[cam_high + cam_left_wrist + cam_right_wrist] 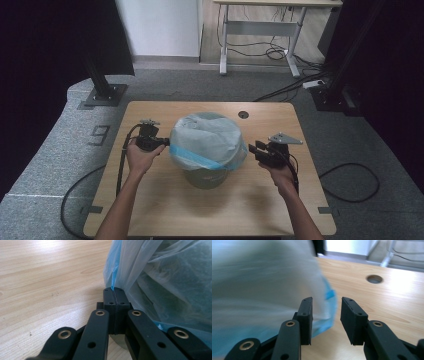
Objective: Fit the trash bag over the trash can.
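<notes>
fingers (110, 298) of the left gripper (115, 293) pinch the edge of a thin translucent blue-white plastic bag (207, 140) draped over a grey bin (205, 177) mid-table; right gripper (327, 315) jaws stand apart, just beside the bag, holding nothing.

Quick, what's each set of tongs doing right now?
Left tongs: closed, pinching the plastic bag edge.
Right tongs: open, holding nothing, beside the bag.
</notes>
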Motion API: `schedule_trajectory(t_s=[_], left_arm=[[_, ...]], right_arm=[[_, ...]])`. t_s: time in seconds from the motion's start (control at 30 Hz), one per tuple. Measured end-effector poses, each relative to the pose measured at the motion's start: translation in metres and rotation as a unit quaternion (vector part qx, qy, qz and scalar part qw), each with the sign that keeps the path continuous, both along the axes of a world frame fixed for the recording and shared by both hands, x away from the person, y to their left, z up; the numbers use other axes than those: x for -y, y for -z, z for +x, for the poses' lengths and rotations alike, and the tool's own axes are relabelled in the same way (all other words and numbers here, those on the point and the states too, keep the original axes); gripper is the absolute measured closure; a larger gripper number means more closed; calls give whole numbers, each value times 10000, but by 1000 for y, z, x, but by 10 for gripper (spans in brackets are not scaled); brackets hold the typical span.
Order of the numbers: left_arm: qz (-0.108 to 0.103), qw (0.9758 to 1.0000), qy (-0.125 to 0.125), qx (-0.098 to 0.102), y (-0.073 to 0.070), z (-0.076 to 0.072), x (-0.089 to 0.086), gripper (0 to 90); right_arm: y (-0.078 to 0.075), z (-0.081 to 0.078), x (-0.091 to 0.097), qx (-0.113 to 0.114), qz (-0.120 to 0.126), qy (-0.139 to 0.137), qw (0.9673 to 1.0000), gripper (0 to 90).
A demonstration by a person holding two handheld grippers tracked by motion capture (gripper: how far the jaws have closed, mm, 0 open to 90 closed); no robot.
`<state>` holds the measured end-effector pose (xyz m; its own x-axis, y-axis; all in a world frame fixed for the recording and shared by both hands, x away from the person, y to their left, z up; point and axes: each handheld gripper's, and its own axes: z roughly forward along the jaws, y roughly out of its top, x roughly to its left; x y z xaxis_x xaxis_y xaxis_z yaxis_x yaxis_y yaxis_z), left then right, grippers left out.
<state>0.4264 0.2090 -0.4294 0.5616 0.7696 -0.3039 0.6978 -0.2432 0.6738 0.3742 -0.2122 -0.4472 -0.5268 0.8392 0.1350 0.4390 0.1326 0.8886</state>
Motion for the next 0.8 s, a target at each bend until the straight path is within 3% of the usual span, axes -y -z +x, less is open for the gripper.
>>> schedule_trajectory(t_s=[0.17,0.27,0.47,0.67,0.8], left_arm=[[13,10000,-8,57,-2,-2,-1,897],[14,10000,-33,71,-3,-3,-2,896],[22,10000,-24,60,-4,-4,-2,896],[17,10000,-11,73,-5,-5,-2,897],[12,10000,1,69,-6,-6,-2,897]], right_arm=[[-3,-37,-9,405,48,-584,9975,579],[-3,-54,-16,516,133,-900,9945,555],[-8,-75,-40,791,64,-1527,9851,521],[-14,-81,-56,968,-182,-1667,9811,517],[-14,-83,-61,1059,-325,-1459,9831,655]])
